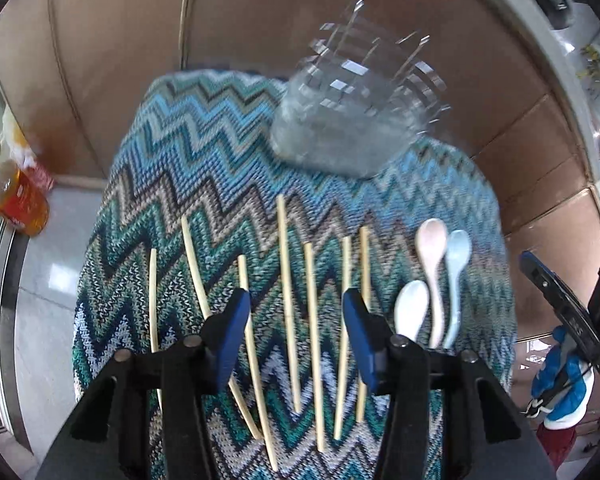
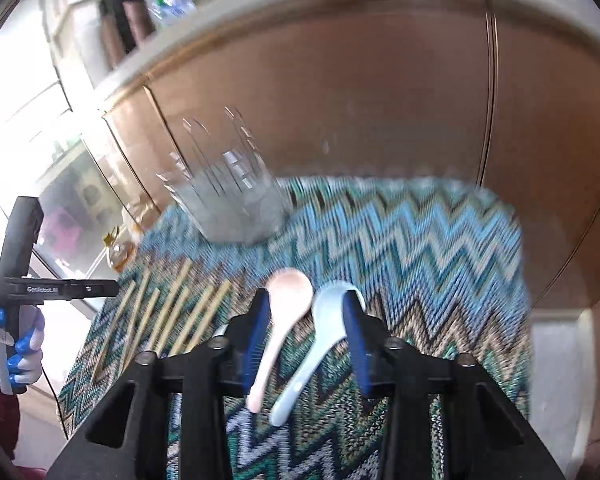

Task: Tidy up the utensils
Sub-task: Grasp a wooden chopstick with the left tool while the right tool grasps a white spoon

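Several pale wooden chopsticks (image 1: 286, 280) lie side by side on a zigzag-patterned cloth (image 1: 220, 152). To their right lie a pink spoon (image 1: 432, 264), a light blue spoon (image 1: 458, 276) and a white spoon (image 1: 410, 308). A clear plastic holder (image 1: 352, 120) with dividers stands at the far end of the cloth. My left gripper (image 1: 296, 300) is open above the chopsticks and holds nothing. My right gripper (image 2: 306, 304) is open above the pink spoon (image 2: 284, 320) and blue spoon (image 2: 324, 328). The holder (image 2: 232, 200) and the chopsticks (image 2: 172, 312) also show in the right wrist view.
A bottle of amber liquid (image 1: 14, 196) stands on the floor to the left of the cloth. Brown cabinet panels (image 1: 260, 20) rise behind the cloth. The other gripper and a gloved hand (image 1: 560, 360) are at the right edge.
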A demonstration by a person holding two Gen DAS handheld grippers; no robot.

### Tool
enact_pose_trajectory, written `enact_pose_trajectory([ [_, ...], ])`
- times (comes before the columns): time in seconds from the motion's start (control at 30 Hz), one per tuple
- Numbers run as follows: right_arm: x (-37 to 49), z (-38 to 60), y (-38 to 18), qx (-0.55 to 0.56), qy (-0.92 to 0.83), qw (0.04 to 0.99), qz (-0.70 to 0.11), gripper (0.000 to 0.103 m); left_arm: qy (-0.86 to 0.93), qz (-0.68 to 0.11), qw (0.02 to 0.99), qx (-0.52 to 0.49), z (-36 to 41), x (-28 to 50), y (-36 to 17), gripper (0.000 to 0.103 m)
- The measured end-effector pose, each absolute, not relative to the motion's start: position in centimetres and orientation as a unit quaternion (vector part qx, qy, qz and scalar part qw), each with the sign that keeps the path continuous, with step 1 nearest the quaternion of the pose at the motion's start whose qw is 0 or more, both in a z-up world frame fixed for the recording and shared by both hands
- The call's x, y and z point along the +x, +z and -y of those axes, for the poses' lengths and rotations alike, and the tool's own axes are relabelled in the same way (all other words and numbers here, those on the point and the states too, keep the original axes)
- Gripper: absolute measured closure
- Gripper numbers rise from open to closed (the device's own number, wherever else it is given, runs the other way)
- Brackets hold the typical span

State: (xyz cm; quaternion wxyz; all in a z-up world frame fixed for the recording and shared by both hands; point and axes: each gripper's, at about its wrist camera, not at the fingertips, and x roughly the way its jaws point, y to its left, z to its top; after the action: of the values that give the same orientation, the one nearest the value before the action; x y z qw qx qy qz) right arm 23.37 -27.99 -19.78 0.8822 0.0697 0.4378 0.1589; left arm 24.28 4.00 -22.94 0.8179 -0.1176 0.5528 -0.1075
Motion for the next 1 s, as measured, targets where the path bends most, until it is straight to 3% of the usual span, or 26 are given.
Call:
enact_pose_trajectory([
  [0.17, 25.7, 28.4, -23.7, 0.066, 0.158, 0.863, -0.475, 0.073, -0.084, -0.584, 0.801, -0.104, -4.5, 26.4, -25.3, 0.065],
  [0.53, 27.4, 28.8, -25.2, 0.073, 0.176, 0.849, -0.493, 0.073, -0.060, -0.624, 0.773, -0.100, -4.5, 28.4, -28.9, 0.089],
  [1.0, 30.8, 28.6, -27.7, 0.077, 0.229, 0.812, -0.531, 0.073, -0.048, -0.643, 0.757, -0.104, -3.7, 29.2, -30.3, 0.094],
])
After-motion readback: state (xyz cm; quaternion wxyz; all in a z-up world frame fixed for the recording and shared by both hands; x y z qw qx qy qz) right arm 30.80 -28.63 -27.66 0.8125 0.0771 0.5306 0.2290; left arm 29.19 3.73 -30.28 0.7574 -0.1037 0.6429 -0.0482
